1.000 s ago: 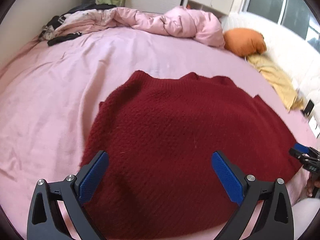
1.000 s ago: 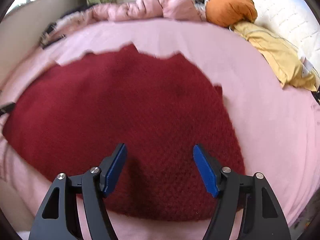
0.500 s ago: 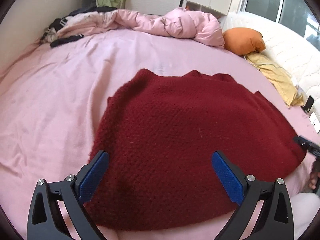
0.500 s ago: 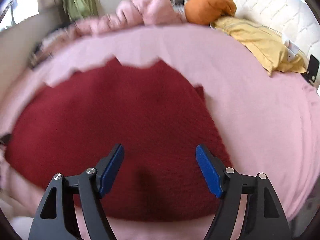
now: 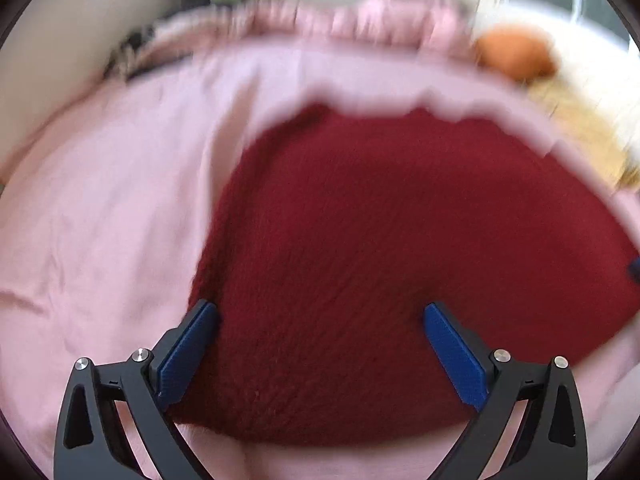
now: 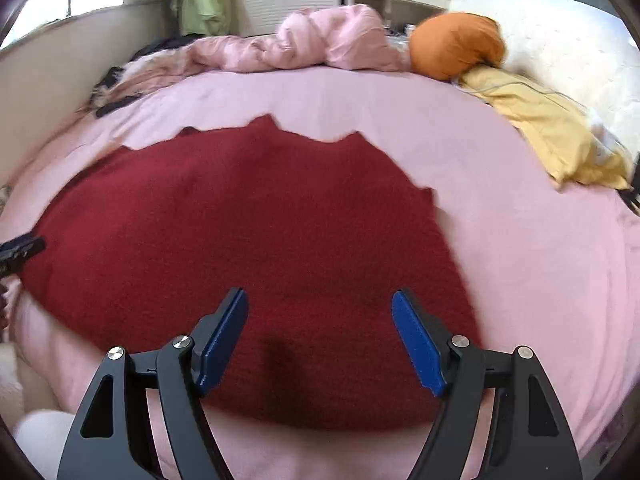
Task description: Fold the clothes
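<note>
Closest to us, both grippers hang over the near hem of the red sweater (image 6: 248,220), which lies spread flat on the pink bed sheet (image 6: 520,240). Our left gripper (image 5: 320,316) has its fingers wide apart, nothing clamped between them; its left blue pad (image 5: 186,354) sits right at the sweater's left edge, though we cannot tell whether it touches the knit. Our right gripper (image 6: 320,304) has just been opening, its fingers spread over the sweater's lower right part, with knit under the gap but not pinched. In the right wrist view, the left gripper's dark tip shows at the far left edge beside the sweater. Farther off, the sweater's jagged far edge meets bare sheet. Beyond that lie a crumpled pink duvet (image 6: 320,44), an orange cushion (image 6: 456,44), a yellow cloth (image 6: 552,132) and a white quilted surface (image 6: 568,36). The left wrist view is blurred.
</note>
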Demonstrator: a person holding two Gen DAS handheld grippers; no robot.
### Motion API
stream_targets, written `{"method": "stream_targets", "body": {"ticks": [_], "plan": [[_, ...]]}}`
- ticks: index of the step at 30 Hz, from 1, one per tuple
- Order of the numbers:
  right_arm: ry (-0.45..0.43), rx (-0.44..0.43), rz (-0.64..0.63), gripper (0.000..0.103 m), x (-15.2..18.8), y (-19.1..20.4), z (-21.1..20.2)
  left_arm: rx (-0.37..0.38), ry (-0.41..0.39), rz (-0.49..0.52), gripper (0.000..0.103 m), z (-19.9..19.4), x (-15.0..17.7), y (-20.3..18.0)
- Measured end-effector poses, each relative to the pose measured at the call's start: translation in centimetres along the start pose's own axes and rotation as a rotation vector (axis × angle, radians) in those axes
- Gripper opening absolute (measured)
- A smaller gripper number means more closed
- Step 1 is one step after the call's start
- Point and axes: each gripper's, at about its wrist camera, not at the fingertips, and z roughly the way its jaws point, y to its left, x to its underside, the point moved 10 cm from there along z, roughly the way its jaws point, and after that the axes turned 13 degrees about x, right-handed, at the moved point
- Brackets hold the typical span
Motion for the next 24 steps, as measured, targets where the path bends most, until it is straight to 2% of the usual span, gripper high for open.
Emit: {"method": "stream_targets", "body": {"ticks": [1, 2, 5, 9, 11, 13, 17, 19, 22, 24], "plan": [[0.025, 0.007, 0.013, 0.076, 0.8, -0.6, 1.1, -0.001, 0.014, -0.007, 0.103, 0.5, 0.4, 0.4], [0.007, -0.006, 0.028, 0.081, 1.2, -0.9, 1.5, -0.003, 0.026, -0.008, 0.103, 0.5, 0.3, 0.4], [0.009, 0.001, 0.026, 0.083, 0.8, -0.9, 2.0, -0.012, 0.075, -0.009, 0.103, 0.5, -0.1, 0.1], [0.049, -0.004, 0.047, 0.083, 0.6, -1.2, 0.6, 0.001, 0.055, -0.057, 0.103, -2.1, -0.7, 0.4], [0.03, -0.014, 0.081, 0.083, 0.1, -1.6, -1.5, -0.002, 0.001, -0.075, 0.103, -4.6, -1.2, -0.3], [-0.014, -0.001, 0.092, 0.083, -0.3, -2.1, -4.2, -0.003, -0.019, -0.056, 0.103, -6.5, -1.9, -1.9], [-0.037, 0.062, 0.112, 0.083, -0.6, -2.3, -9.1, 0.019, -0.075, -0.027, 0.103, -10.6, -2.9, -7.2], [-0.041, 0.056, 0.166, 0.084, -0.8, -1.7, -11.9, 0.065, -0.113, -0.044, 0.103, -12.2, -2.9, -10.0], [-0.084, 0.012, 0.225, 0.084, -1.0, 0.4, -15.7, 0.13, -0.145, -0.045, 0.103, -12.9, -1.5, -13.4], [-0.122, -0.01, 0.192, 0.084, -1.0, 2.5, -17.3, 0.102, -0.104, -0.008, 0.103, -11.8, -0.4, -14.0]]}}
